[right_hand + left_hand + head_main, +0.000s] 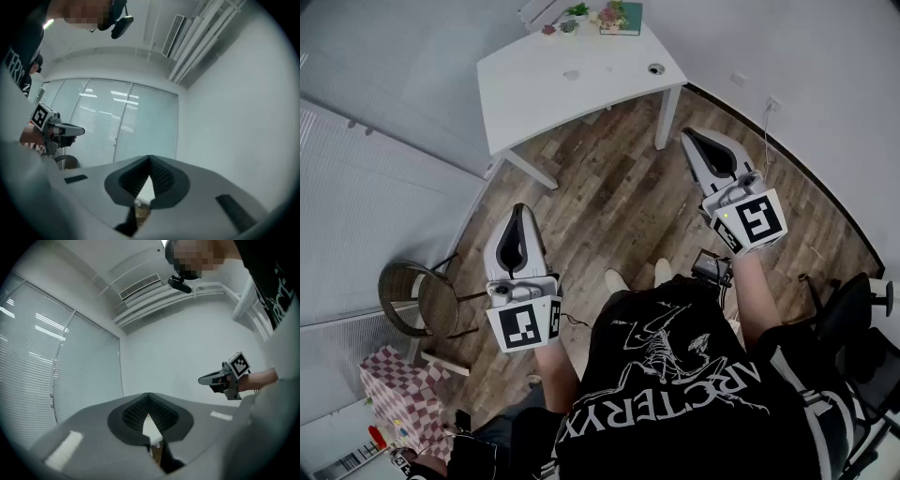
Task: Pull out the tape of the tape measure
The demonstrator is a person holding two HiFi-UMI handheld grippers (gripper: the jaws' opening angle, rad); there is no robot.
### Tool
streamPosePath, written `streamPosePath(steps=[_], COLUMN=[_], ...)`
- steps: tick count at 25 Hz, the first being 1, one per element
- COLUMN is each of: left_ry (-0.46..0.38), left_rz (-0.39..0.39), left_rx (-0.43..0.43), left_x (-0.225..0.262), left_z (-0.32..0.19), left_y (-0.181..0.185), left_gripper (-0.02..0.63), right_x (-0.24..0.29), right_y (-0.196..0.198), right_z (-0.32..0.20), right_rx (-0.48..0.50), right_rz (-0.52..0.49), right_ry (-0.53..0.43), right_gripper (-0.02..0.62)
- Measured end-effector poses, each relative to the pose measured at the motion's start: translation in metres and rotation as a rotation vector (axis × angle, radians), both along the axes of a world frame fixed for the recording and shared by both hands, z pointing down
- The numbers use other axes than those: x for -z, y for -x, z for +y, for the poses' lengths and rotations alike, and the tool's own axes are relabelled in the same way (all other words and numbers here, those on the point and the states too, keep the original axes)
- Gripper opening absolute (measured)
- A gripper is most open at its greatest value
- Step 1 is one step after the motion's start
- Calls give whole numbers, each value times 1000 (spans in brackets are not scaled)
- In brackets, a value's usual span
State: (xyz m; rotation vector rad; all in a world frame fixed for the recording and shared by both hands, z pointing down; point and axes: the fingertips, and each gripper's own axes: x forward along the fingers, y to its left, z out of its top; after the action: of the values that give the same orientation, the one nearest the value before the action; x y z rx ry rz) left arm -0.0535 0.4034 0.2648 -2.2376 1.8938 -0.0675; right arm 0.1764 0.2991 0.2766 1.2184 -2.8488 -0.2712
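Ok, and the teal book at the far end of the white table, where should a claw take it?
Probably its right end as the head view shows it, coming in from the table's right side: the teal book lies flat near that edge, and flowers crowd its left end.

White table (581, 89) ahead of me on wood-plank floor (619, 206), potted plants (577, 13) and a book (623, 19) at its far edge, blind-covered glass partition (375, 187) left of the table, round wicker chair (417, 298) nearer me on that side, plain white wall (787, 47) right of the table, slatted vent (139, 286) high overhead.
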Motion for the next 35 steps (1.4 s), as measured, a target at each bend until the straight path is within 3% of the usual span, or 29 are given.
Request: streamPosePath(steps=[13, 27, 35], left_ry=[24, 48, 47], left_rz=[-8, 11, 22], left_rx=[-2, 50, 29], left_x=[-10, -28, -47], left_z=[-24, -79, -175], left_y=[-16, -57, -13], left_gripper=[12, 12, 12], right_x=[-12, -24, -42], right_y=[-9, -29, 19], right_z=[-24, -68, -163], right_rx=[7, 115, 114], right_rz=[-49, -10, -3], right_ry=[37, 46, 70], right_gripper=[12, 12, 12])
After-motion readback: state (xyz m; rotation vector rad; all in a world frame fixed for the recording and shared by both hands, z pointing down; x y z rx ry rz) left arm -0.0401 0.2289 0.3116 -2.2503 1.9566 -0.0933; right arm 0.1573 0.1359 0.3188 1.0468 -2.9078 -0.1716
